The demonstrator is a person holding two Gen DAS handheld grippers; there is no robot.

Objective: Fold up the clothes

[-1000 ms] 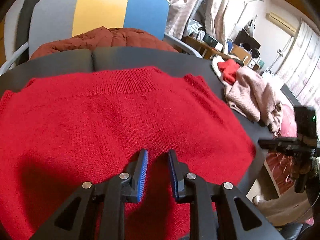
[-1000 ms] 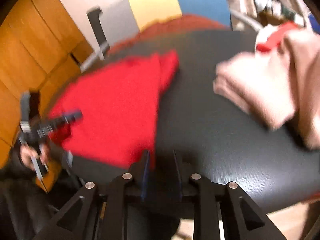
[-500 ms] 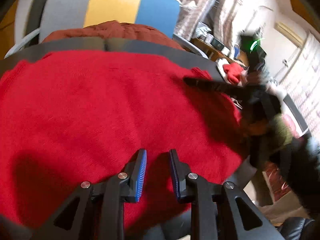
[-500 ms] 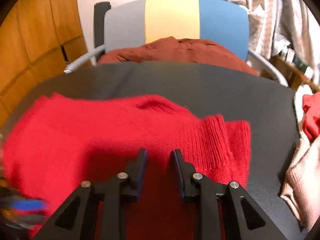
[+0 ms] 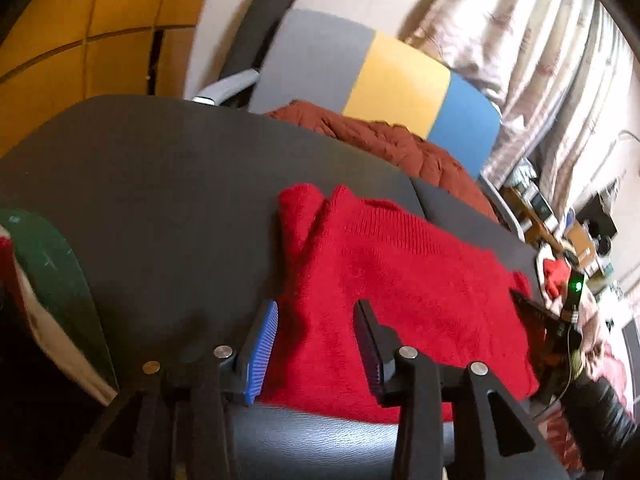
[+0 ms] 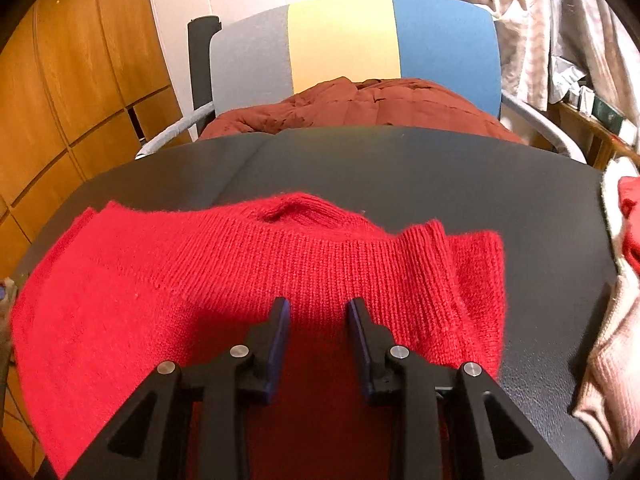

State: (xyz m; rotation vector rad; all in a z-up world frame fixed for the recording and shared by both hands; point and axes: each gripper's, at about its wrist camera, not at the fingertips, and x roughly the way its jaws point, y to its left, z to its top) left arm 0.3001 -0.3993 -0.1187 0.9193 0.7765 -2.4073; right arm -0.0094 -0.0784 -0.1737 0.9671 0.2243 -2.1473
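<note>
Left tool is spreading its jaws above the near edge of the red sweater, nothing pinched. Right tool hangs over the sweater, jaws apart, gripping nothing. The sweater lies folded on the dark table, 1 tricolour chair beyond.

Both wrist views close, angled downward, sharing sweater
</note>
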